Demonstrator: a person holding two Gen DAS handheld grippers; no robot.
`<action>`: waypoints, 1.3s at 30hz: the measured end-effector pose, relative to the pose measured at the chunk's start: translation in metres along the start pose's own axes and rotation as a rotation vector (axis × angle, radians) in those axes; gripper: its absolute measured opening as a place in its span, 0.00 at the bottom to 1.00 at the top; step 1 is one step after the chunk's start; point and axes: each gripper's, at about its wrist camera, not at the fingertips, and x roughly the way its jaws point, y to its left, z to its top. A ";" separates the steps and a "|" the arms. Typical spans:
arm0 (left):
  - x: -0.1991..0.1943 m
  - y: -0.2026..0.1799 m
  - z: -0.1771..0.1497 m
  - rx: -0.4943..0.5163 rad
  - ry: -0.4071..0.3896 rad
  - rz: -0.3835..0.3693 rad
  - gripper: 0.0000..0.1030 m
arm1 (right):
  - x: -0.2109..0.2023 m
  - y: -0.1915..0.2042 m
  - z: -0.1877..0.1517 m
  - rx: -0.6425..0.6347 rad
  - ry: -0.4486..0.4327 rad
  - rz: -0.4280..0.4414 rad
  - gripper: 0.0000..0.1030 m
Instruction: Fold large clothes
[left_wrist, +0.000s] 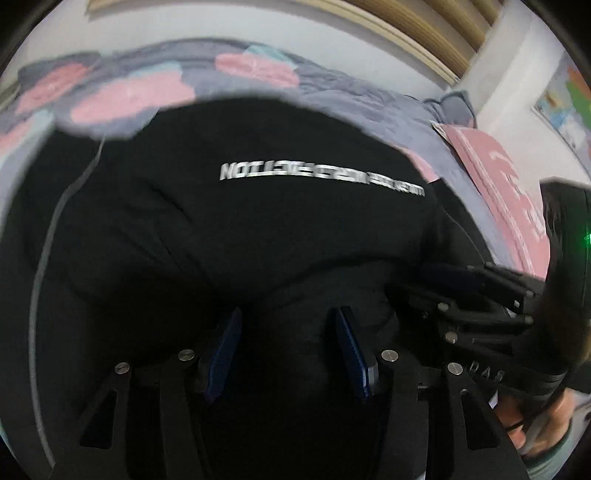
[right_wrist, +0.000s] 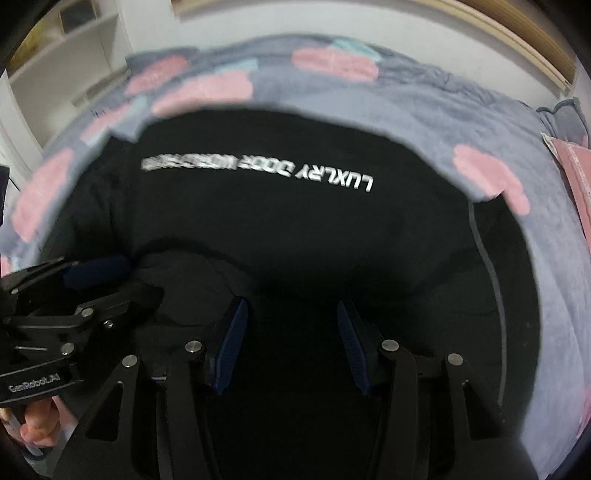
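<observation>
Clearly we're early: the black garment (left_wrist: 258, 229) lies bunched on the bedspread (right_wrist: 443, 118), seemingly unfolded; left gripper (left_wrist: 288, 350) and right gripper (right_wrist: 291, 343) both gape, empty.

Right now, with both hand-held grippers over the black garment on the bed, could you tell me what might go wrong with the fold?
1. Both the left hand-held gripper and the right hand-held gripper stand open, so the black garment may slip or sag unevenly.
2. The grippers sit close together; they could bump.
3. The grey cord lies near the edge and could get folded in.
4. The bedspread is rumpled, so its fabric might be pinched too.
</observation>
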 end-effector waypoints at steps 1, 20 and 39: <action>0.002 0.003 0.002 -0.024 0.000 -0.006 0.52 | 0.001 0.001 -0.003 0.000 -0.011 -0.008 0.50; 0.043 0.025 0.072 -0.243 0.041 0.003 0.52 | 0.036 -0.050 0.052 0.165 0.028 0.019 0.54; -0.085 -0.003 -0.051 -0.075 -0.084 -0.037 0.52 | -0.074 0.012 -0.037 0.034 -0.021 0.064 0.56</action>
